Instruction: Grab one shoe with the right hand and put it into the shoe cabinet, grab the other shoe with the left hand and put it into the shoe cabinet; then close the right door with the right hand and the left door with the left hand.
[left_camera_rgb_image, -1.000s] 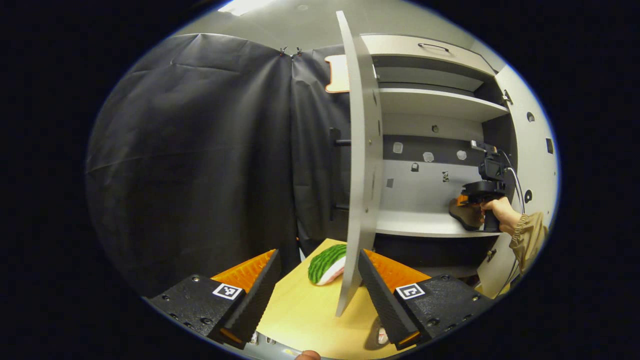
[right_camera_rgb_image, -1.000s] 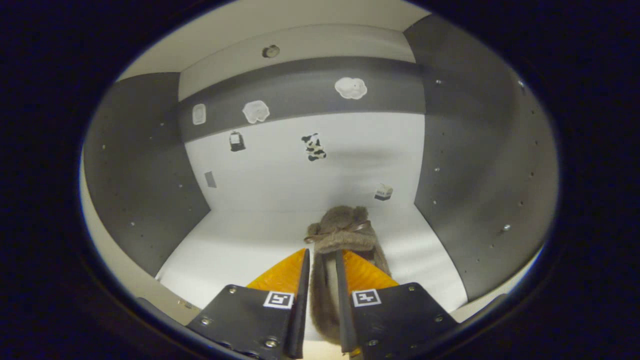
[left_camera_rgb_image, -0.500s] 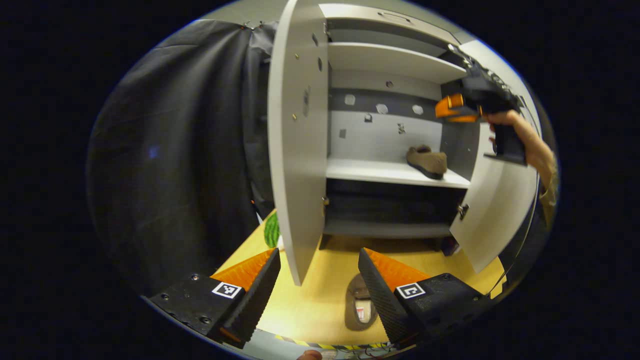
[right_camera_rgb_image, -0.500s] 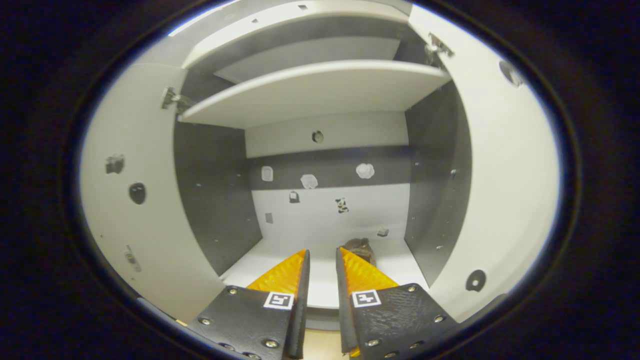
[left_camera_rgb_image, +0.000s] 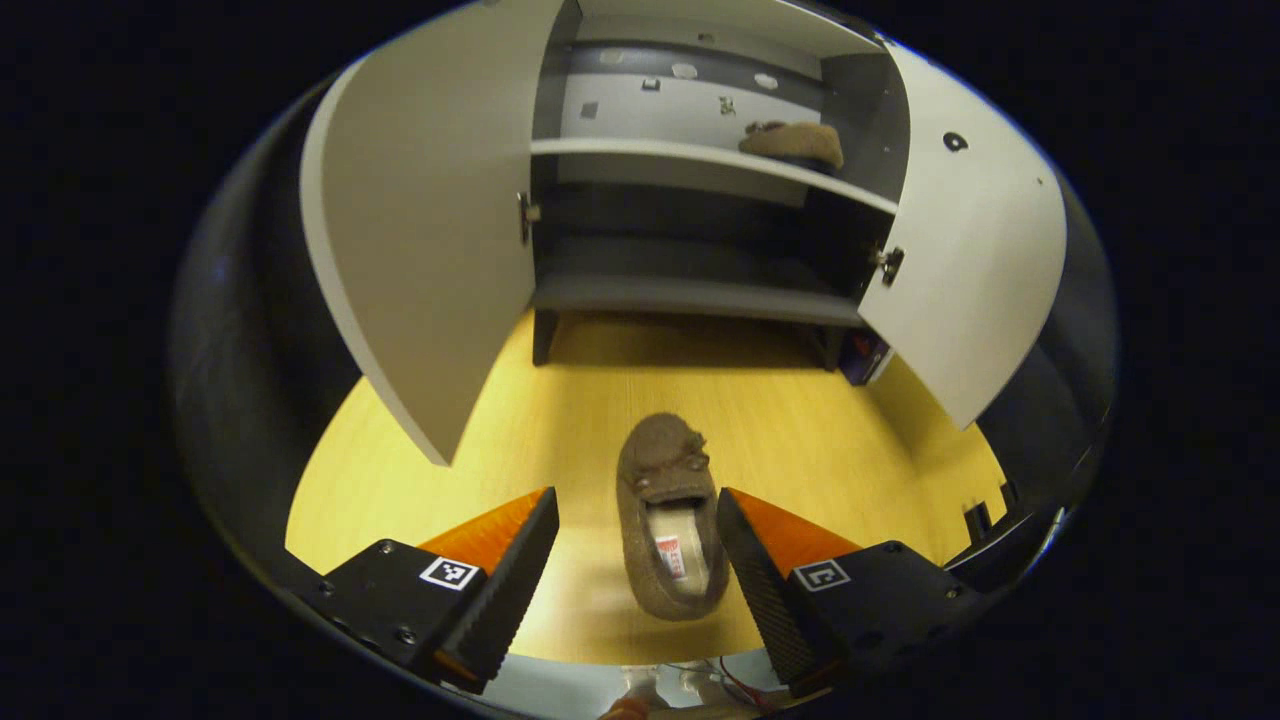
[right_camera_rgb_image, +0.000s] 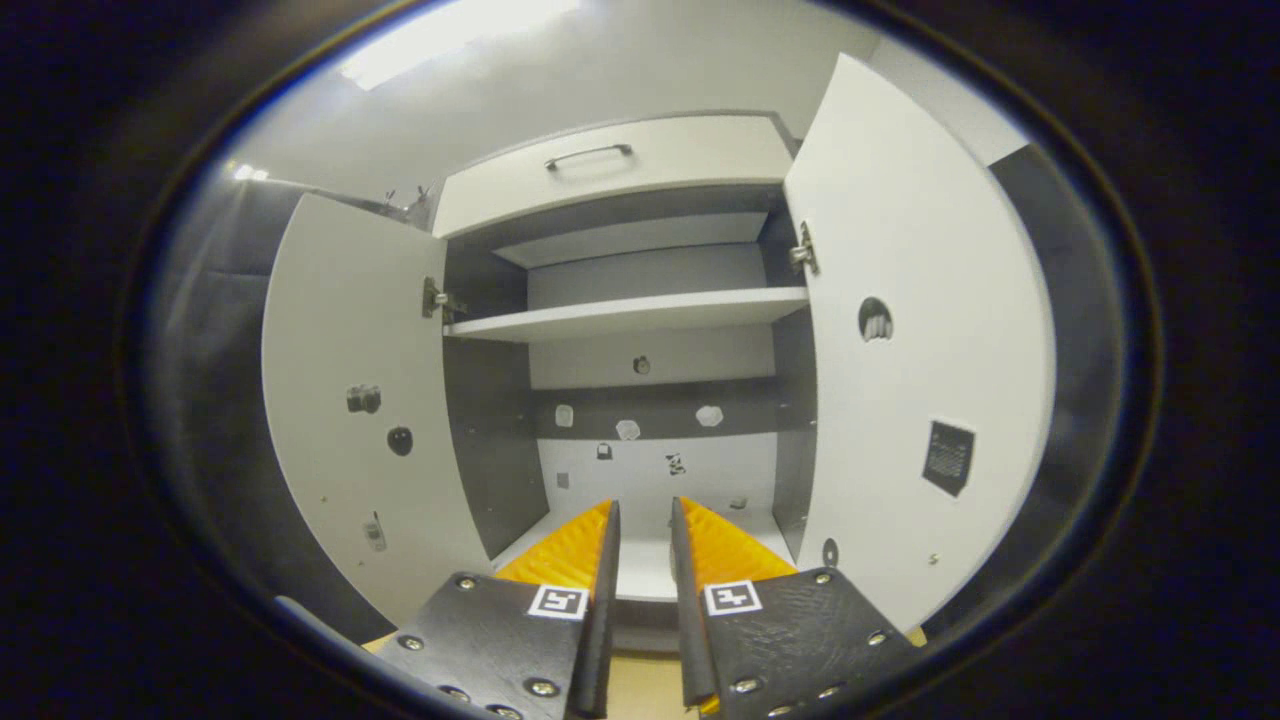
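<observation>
**One slipper shelved, the other still on the floor**

Since a second ago the left gripper (left_camera_rgb_image: 635, 560) has swung away from the left door's edge and now points down at the brown fuzzy slipper (left_camera_rgb_image: 670, 515) lying on the yellow wooden floor (left_camera_rgb_image: 800, 420). Its black-and-orange fingers stand wide apart on either side of the slipper's heel end, touching nothing and holding nothing. The slipper's toe points toward the shoe cabinet, and a white label shows inside its opening.

The right gripper (right_camera_rgb_image: 645, 560) gripped the other slipper inside the cabinet a second ago; it has since let go and pulled back out, so its view now takes in the whole front of the cabinet. Its fingers are nearly closed, with a narrow gap between them and nothing in it.

Beyond the floor slipper stands the grey-and-white shoe cabinet (left_camera_rgb_image: 700, 160), raised on short legs. Both doors hang open: the white left door (left_camera_rgb_image: 420, 230) swung wide toward the floor slipper's side, the white right door (left_camera_rgb_image: 965, 250) opposite it. The second brown fuzzy slipper (left_camera_rgb_image: 795, 142) rests on the cabinet's white middle shelf (left_camera_rgb_image: 640, 150), at the end nearer the right door.

In the right gripper view, small stickers dot the cabinet's back panel (right_camera_rgb_image: 650, 470) and the inner faces of the doors. A white upper shelf (right_camera_rgb_image: 620, 315) sits above that, and a white drawer with a metal handle (right_camera_rgb_image: 590, 155) tops the cabinet. Dark cloth hangs to either side of the cabinet, with a pale ceiling and a bright light overhead.
</observation>
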